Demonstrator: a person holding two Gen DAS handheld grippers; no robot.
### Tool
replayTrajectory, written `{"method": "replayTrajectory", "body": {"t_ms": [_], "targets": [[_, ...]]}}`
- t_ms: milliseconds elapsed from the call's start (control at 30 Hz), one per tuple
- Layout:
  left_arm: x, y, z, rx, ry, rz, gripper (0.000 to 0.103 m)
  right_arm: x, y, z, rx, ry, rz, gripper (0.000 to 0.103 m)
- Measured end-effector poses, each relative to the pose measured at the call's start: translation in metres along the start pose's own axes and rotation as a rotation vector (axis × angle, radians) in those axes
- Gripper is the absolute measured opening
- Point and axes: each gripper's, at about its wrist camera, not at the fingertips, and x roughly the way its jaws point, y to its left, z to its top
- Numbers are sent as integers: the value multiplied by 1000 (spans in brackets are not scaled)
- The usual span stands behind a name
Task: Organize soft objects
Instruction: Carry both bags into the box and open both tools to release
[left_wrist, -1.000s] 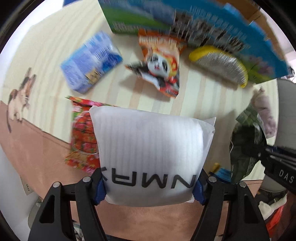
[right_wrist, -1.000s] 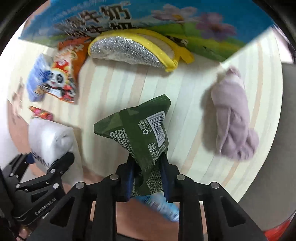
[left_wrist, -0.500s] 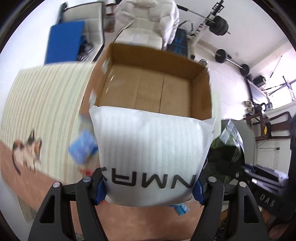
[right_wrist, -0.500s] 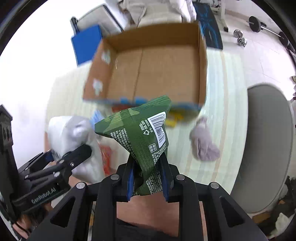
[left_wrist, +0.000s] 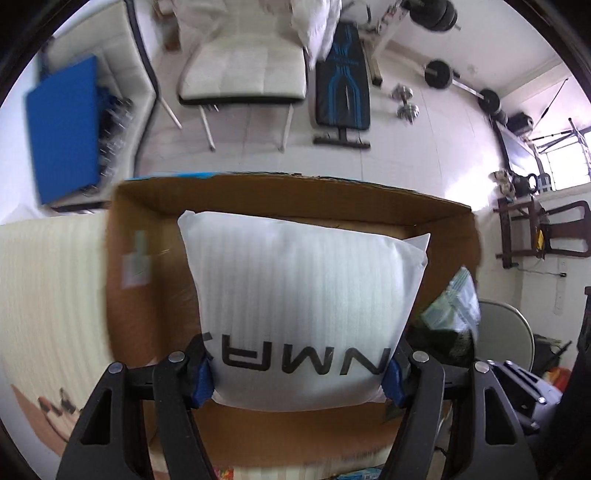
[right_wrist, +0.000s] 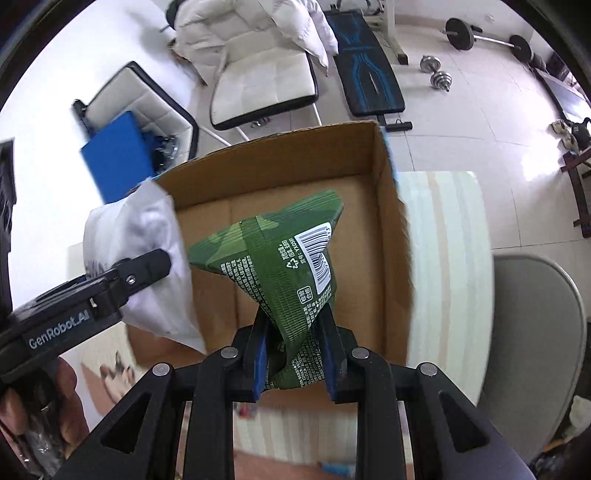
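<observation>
Cardboard box (right_wrist: 295, 236) fills both views now, where a second ago the cameras looked down on the striped worktop (right_wrist: 443, 229) and its scattered snack packs. Both hands have swung across and up, and each load hangs over the open, bare-bottomed box. Left gripper (left_wrist: 299, 373) clasps the white foam pouch (left_wrist: 303, 295) by its lower edge, blue pads pressed into both sides; its jaws have just squeezed in a touch, and the pouch is firmly between them. In the right wrist view that pouch sits above the box's left wall rather than well inside. Right gripper (right_wrist: 293, 360) is clenched tight on the twisted neck of the green snack bag (right_wrist: 273, 258), which stands up over the middle of the box floor. Carry looks finished; what remains, I'd judge, is the drop. Green bag seems lined up to fall inside. White pouch may want a nudge inward first, or it could catch the rim and tip out onto the worktop.
</observation>
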Motion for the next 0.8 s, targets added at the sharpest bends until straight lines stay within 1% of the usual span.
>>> {"method": "replayTrajectory", "body": {"t_ms": [67,100,133,200,300,367,500,567,600,633,667,700,733,800], "targets": [[22,2,14,-17,53,-26,68,28,10,12,3,18,-19,26],[30,2,18,-18,74,-35,68,45,22,15,6,23,-32,26],[41,4,24,-22,98,-46,68,73,32,26,5,28,-47,26],[55,2,33,-26,131,-58,68,89,33,34,1,34,-73,26],[66,-2,38,-33,163,-81,69,122,43,50,-8,38,-91,26],[74,-3,38,-36,179,-92,71,136,48,58,-7,36,-99,26],[78,-5,39,-27,198,-90,71,143,58,66,-23,29,-123,27],[79,-6,42,-15,204,-86,72,150,63,70,-33,40,-135,27],[76,-7,42,-4,198,-78,75,149,65,70,-33,47,-134,30],[73,-7,42,6,190,-74,84,151,65,70,-31,56,-131,41],[69,-7,42,14,182,-74,91,148,65,68,-27,57,-133,47],[60,-9,40,26,169,-73,96,148,65,67,-21,52,-131,65],[56,-8,40,34,160,-70,97,144,66,65,-17,45,-129,77],[42,-7,38,49,133,-64,97,134,70,61,-22,42,-126,78]]}}
